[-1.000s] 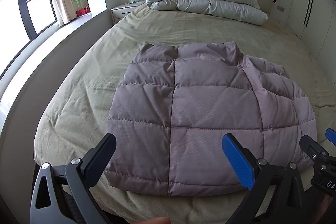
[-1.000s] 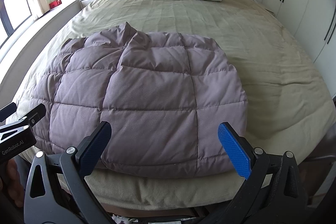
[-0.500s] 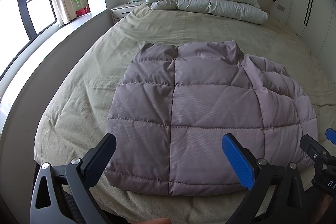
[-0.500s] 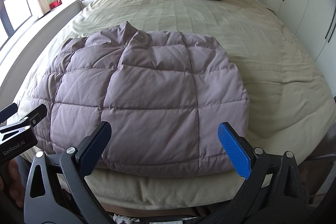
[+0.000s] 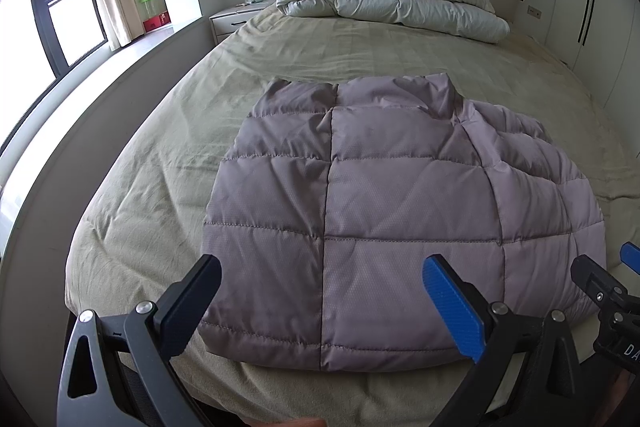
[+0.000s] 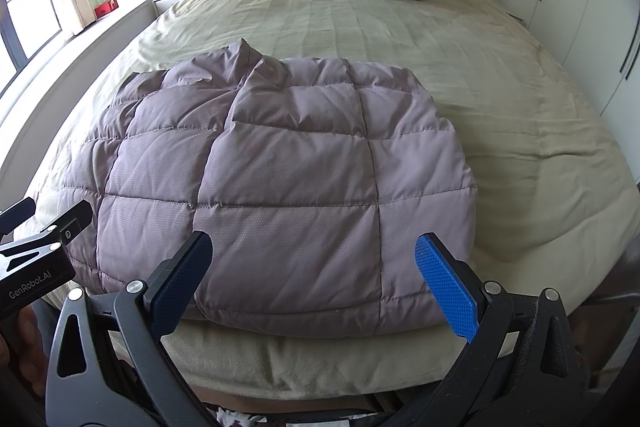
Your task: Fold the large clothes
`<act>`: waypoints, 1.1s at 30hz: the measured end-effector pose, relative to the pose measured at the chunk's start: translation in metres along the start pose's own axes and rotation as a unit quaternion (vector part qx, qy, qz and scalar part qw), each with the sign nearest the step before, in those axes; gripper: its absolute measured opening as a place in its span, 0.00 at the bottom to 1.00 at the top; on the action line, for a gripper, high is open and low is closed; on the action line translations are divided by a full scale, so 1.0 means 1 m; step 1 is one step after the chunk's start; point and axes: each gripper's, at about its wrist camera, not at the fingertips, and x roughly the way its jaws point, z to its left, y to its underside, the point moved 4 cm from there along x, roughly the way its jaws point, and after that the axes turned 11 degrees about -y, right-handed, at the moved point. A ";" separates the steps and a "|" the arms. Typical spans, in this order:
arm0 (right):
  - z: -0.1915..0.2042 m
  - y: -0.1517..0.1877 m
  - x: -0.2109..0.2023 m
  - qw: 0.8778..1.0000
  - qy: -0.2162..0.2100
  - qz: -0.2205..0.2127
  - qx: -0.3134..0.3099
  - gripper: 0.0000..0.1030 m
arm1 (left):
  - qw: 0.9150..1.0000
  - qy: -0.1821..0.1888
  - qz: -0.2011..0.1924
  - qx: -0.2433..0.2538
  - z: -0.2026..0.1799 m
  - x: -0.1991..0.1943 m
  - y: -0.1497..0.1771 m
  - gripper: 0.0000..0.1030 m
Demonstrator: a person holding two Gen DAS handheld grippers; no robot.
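Quilted mauve jacket (image 5: 380, 211) lies puffy, folded on bedsheet (image 5: 160, 167).

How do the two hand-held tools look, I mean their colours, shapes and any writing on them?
Both look alike. The left tool and the right tool each have a black frame with triangular cut-outs and silver screws. Each has two flat fingers, one with a dark navy pad, the other with a bright blue textured pad. White lettering "GenRobot.AI" shows on the left tool's body in the right wrist view.

"GenRobot.AI" — left gripper (image 6: 46, 217) body
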 end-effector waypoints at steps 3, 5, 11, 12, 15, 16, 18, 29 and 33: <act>0.001 0.001 0.000 1.000 -0.001 0.000 0.000 1.00 | 1.000 0.000 0.000 0.000 0.000 0.000 0.000 1.00; 0.001 0.001 0.001 1.000 -0.001 0.000 0.000 1.00 | 1.000 0.000 0.000 0.000 0.000 0.000 0.000 1.00; 0.001 0.001 0.000 1.000 -0.001 0.000 0.000 1.00 | 1.000 0.000 0.000 0.001 0.000 0.000 0.000 1.00; 0.000 0.001 0.000 1.000 -0.001 0.000 0.000 1.00 | 1.000 -0.001 0.000 0.001 0.000 0.000 0.000 1.00; 0.000 0.001 0.000 1.000 -0.002 0.000 0.000 1.00 | 1.000 -0.001 -0.001 0.001 0.001 0.000 0.000 1.00; -0.001 0.001 0.000 1.000 -0.002 0.000 0.000 1.00 | 1.000 -0.001 -0.001 0.002 0.001 0.001 0.001 1.00; -0.001 0.000 0.000 1.000 -0.002 0.000 0.000 1.00 | 1.000 -0.001 -0.001 0.002 0.001 0.001 0.000 1.00; -0.001 0.001 0.000 1.000 -0.003 0.000 0.001 1.00 | 1.000 0.003 0.002 0.005 0.004 0.002 0.002 1.00; -0.001 0.001 0.000 1.000 -0.002 0.001 0.001 1.00 | 1.000 0.004 0.002 0.005 0.004 0.002 0.001 1.00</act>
